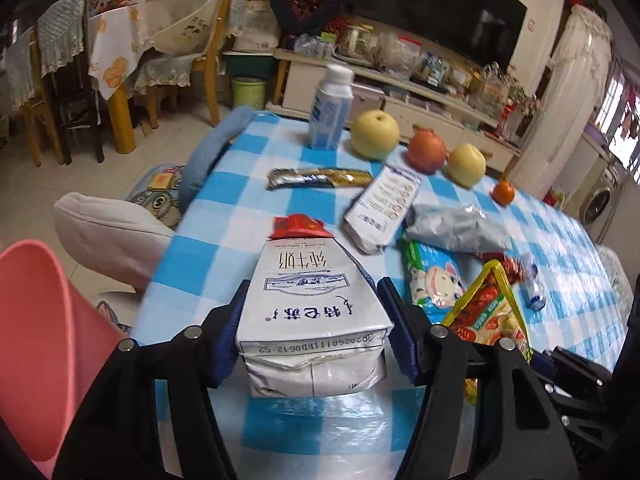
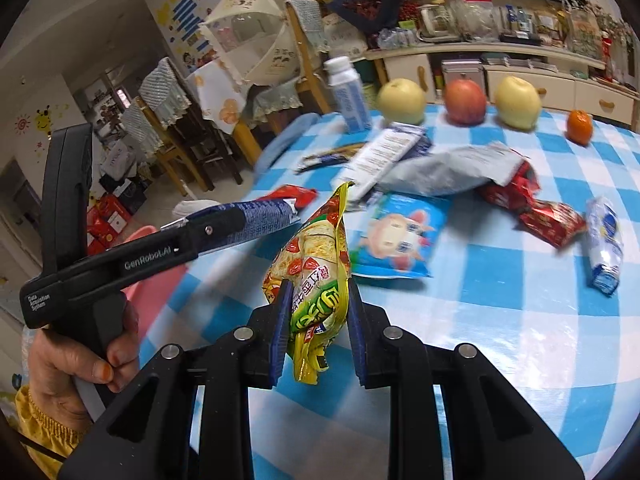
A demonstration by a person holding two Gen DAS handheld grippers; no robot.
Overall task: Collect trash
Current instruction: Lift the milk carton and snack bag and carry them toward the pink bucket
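White rectangular milk carton with blue print (image 1: 314,312) clamped between left gripper (image 1: 312,316) pads, raised over near edge of blue-and-white checked tablecloth (image 1: 248,184). Yellow crinkled plastic snack wrapper (image 2: 316,268) pinched upright in right gripper (image 2: 318,316), above table. Pink plastic bin (image 1: 36,320) near left, below table edge. Blue cartoon wrapper (image 2: 400,236), grey foil bag (image 2: 444,168), red wrapper (image 2: 540,212) lie beyond; fruit row far.
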